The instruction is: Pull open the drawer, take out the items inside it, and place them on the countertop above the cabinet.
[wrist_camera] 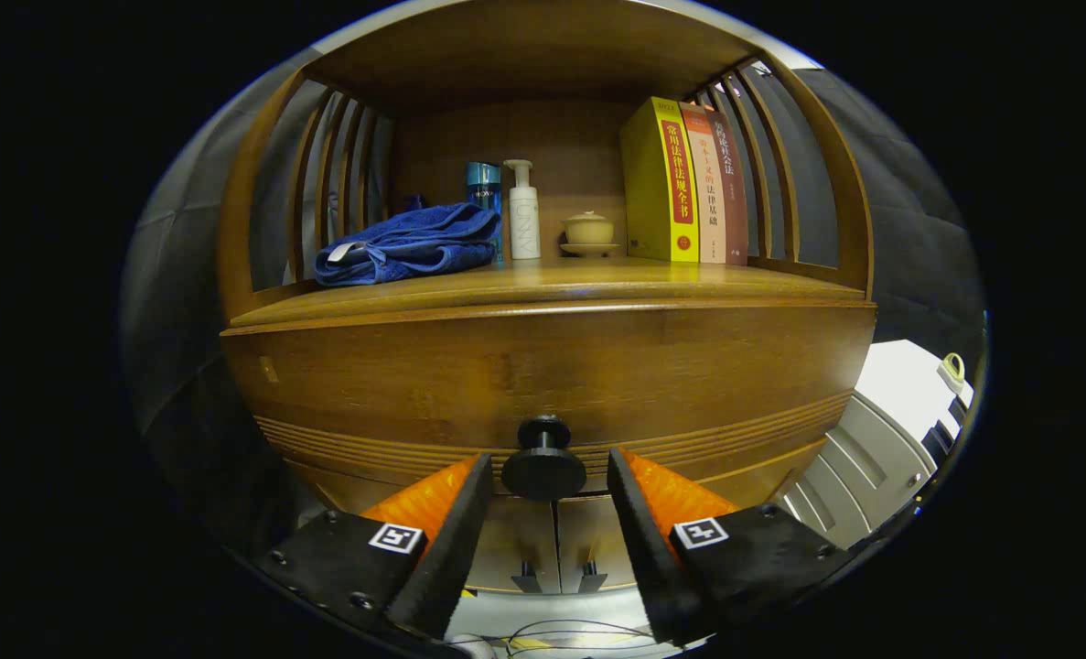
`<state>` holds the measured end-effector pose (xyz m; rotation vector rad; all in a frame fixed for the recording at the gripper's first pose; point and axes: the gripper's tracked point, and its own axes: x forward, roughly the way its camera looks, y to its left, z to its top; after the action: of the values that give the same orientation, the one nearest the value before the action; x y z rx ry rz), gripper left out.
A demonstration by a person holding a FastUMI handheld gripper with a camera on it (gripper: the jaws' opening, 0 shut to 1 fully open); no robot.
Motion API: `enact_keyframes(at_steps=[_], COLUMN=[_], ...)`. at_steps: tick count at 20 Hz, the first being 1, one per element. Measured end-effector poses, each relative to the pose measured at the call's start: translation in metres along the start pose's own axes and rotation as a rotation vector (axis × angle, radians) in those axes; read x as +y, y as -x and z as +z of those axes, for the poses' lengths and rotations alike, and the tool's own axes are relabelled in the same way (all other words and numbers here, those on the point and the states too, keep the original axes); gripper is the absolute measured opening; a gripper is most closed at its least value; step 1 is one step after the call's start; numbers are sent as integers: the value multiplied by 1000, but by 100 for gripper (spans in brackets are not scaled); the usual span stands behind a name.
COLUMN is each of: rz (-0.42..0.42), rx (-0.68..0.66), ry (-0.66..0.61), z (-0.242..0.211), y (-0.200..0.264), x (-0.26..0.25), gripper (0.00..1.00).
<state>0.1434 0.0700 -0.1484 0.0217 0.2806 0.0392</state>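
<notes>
A wooden cabinet fills the view, with its drawer front (pixel 552 375) closed and flush under the countertop (pixel 543 279). A black round knob (pixel 543 464) sticks out of the drawer front. My gripper (pixel 550 467) is open, with one finger on each side of the knob and a small gap to each; neither finger presses on it. The drawer's contents are hidden behind the closed front.
On the countertop lie a folded blue towel (pixel 410 243), a blue bottle (pixel 484 188), a white pump bottle (pixel 523 212), a small lidded cup on a saucer (pixel 589 232) and three upright books (pixel 684 183). Slatted wooden sides enclose the shelf. Lower cabinet doors (pixel 556 540) sit beneath the drawer.
</notes>
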Motion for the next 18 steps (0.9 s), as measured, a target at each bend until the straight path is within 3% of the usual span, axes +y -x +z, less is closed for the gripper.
enact_keyframes(at_steps=[7,18], rz=[-5,-24], rx=[8,36], ry=[0,10], z=[-2,-8], y=[-1,8], x=[2,0], gripper=[55,37])
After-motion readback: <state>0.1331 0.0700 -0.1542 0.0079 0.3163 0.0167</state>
